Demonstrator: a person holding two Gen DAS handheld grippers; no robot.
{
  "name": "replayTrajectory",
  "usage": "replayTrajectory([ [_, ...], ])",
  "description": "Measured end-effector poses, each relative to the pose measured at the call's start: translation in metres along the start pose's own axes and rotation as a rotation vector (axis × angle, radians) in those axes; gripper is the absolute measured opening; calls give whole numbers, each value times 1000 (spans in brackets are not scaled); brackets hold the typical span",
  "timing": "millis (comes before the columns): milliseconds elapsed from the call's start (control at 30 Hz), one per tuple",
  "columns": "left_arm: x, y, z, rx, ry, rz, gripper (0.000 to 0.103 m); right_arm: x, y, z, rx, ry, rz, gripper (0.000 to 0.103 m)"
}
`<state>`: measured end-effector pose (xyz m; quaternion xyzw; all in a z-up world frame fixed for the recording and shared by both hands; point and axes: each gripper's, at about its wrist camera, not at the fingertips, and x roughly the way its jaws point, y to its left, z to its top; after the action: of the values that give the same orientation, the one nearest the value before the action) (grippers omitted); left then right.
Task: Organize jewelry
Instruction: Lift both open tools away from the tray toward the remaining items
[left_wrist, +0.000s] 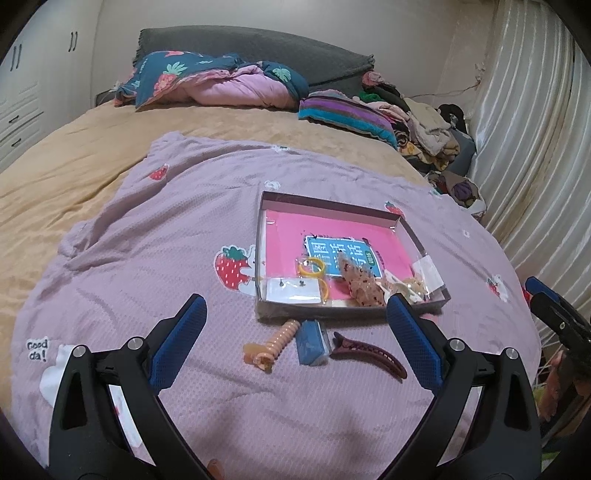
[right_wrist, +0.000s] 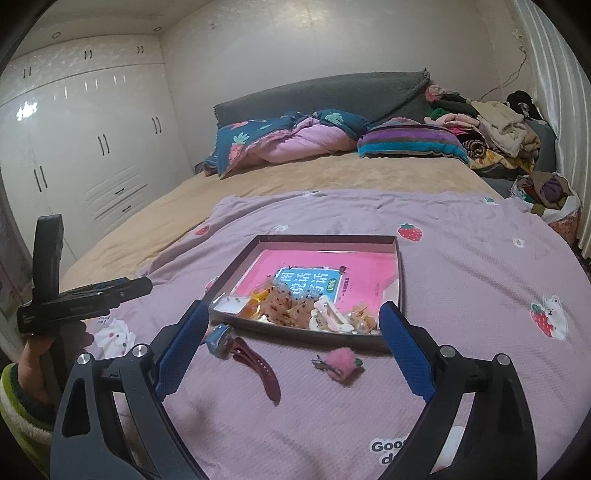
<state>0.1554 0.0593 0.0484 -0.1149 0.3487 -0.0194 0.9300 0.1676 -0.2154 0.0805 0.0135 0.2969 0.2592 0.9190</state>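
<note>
Left wrist view: left tool (left_wrist: 295, 310) spread, empty, above peach spiral clip (left_wrist: 271, 341), blue clip (left_wrist: 313, 341), maroon clip (left_wrist: 369, 352) near box (left_wrist: 332, 206). Right tool (right_wrist: 293, 315) spread, empty; pink pompom clip (right_wrist: 341, 363) loose. Step: likely picking next piece; descend, pinch, carry into box.

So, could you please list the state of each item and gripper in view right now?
Left gripper: open, empty.
Right gripper: open, empty.
Box: lidless, partly filled.
Maroon clip: shut, outside box.
Spiral hair tie: outside box.
Blue clip: outside box.
Pink fluffy clip: outside box.
</note>
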Motion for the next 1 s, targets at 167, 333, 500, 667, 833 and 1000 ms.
replayTrajectory([
  [167, -1, -1, -7, 13, 7, 7, 91, -1, 5, -3, -16, 6, 5, 93],
  [333, -1, -2, -13, 23, 16, 14, 91, 0, 10, -9, -31, 20, 9, 93],
  [500, -1, -1, -19, 31, 27, 23, 91, 4, 16, -16, -46, 40, 14, 93],
  [667, 1, 0, -26, 38, 39, 33, 91, 7, 20, -22, -59, 59, 22, 93],
  [833, 1, 5, -33, 39, 48, 42, 91, 11, 23, -27, -66, 75, 24, 93],
  [1000, 4, 12, -41, 33, 63, 56, 91, 19, 26, -32, -79, 96, 27, 93],
])
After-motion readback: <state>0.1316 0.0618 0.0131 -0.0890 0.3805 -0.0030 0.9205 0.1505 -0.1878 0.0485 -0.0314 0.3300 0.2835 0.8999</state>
